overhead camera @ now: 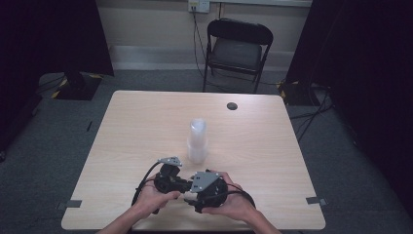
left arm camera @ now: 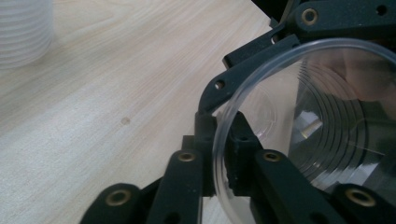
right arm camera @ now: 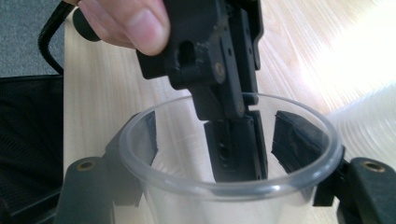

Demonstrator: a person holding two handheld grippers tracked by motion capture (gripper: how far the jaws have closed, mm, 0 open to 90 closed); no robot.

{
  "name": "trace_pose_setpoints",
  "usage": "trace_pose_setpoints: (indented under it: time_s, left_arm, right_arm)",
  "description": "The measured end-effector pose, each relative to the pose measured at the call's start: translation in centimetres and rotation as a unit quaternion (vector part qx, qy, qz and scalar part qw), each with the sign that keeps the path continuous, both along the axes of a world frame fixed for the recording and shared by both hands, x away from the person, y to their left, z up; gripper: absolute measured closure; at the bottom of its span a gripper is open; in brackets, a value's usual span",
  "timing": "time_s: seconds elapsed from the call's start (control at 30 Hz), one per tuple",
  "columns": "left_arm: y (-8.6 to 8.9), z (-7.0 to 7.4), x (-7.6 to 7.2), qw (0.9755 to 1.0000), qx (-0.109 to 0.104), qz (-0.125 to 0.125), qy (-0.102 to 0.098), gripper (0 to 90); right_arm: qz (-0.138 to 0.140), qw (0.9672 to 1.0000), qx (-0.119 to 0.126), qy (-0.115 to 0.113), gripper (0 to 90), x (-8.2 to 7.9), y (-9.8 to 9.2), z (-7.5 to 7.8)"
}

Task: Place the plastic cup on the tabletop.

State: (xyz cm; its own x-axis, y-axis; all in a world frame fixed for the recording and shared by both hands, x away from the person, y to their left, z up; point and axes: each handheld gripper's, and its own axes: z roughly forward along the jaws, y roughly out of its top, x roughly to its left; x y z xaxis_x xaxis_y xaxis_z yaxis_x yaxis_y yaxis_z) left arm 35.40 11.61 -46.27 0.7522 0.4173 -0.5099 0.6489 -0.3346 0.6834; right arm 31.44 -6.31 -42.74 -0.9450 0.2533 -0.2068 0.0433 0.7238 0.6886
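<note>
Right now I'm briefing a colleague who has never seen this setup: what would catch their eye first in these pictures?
First, the clear plastic cup near the table's front edge, passed between two hand-held grippers. The left gripper pinches its rim, one jaw inside, one outside; the right gripper flanks its wall from outside. Next, a tall stack of clear cups stands mid-table, with a black folding chair behind.
</note>
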Motion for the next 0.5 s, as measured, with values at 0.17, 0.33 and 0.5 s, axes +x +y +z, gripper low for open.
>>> trace_pose_setpoints:
  time_s: [0.17,0.33,0.5]
  left_arm:
    - [-0.06,0.08,-0.13,1.0000,-0.004,0.003,-0.003,81.9]
    - [0.15,0.20,-0.11,0.9998,-0.013,0.011,-0.005,78.1]
    - [0.29,0.30,-0.02,0.9996,-0.022,0.016,-0.001,72.6]
  right_arm:
    - [-0.010,0.9999,0.002,-0.002,31.0,0.25,-0.27,0.00]
    - [-0.021,0.9998,0.000,-0.006,31.4,0.38,-0.46,0.02]
    - [-0.028,0.9996,0.001,-0.001,31.1,0.69,-0.91,-0.05]
